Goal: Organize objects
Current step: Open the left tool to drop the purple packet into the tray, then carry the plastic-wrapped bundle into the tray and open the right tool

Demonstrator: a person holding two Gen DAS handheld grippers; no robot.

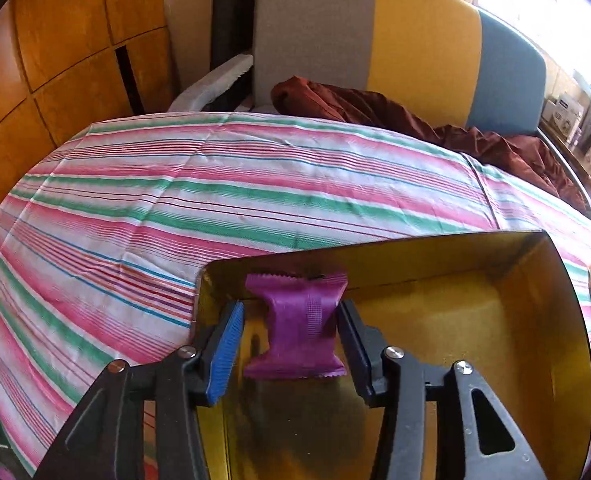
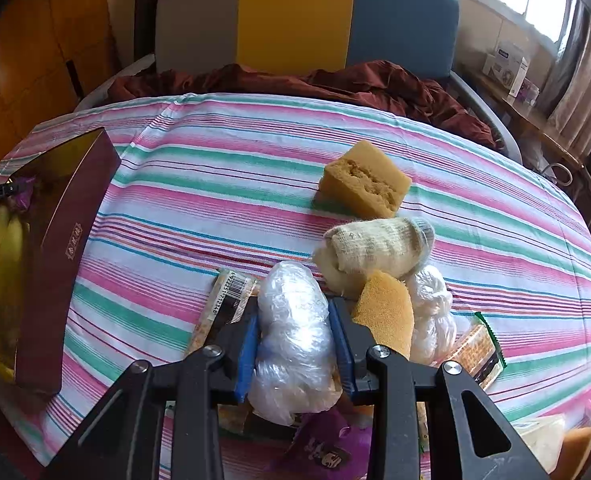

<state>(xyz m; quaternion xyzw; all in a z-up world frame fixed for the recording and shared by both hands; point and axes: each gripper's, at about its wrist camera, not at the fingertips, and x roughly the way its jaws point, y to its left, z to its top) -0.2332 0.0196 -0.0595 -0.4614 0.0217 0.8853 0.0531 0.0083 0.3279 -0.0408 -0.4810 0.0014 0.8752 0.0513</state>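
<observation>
A table under a striped cloth (image 2: 223, 168) is recorded as the work surface, with a dark red fabric heap (image 2: 335, 80) lying beyond its far edge. A long box (image 1: 535, 320), gold inside and maroon outside (image 2: 63, 248), is set at the table's left side as the receiving container; something yellow is seen inside it in the right wrist view, too dim to be named with certainty. A loose pile of unsorted items is gathered at the near right: a tan sponge block (image 2: 365, 178) lying apart, a rolled knit sock (image 2: 375, 248), an orange sponge piece (image 2: 387, 312), a second plastic bundle (image 2: 431, 312), and flat snack bars (image 2: 231, 300). The right gripper (image 2: 295, 340) is clamped on a clear plastic-wrapped bundle (image 2: 291, 332) within that pile. The left gripper (image 1: 291, 332) is held over the box with its jaws apart; a purple sachet (image 1: 299, 320) sits between the pads, no longer squeezed on the left side, and is judged released into the box. The step in hand is judged to be depositing; next, the left gripper would need withdrawing and the wrapped bundle carrying across to the box.
</observation>
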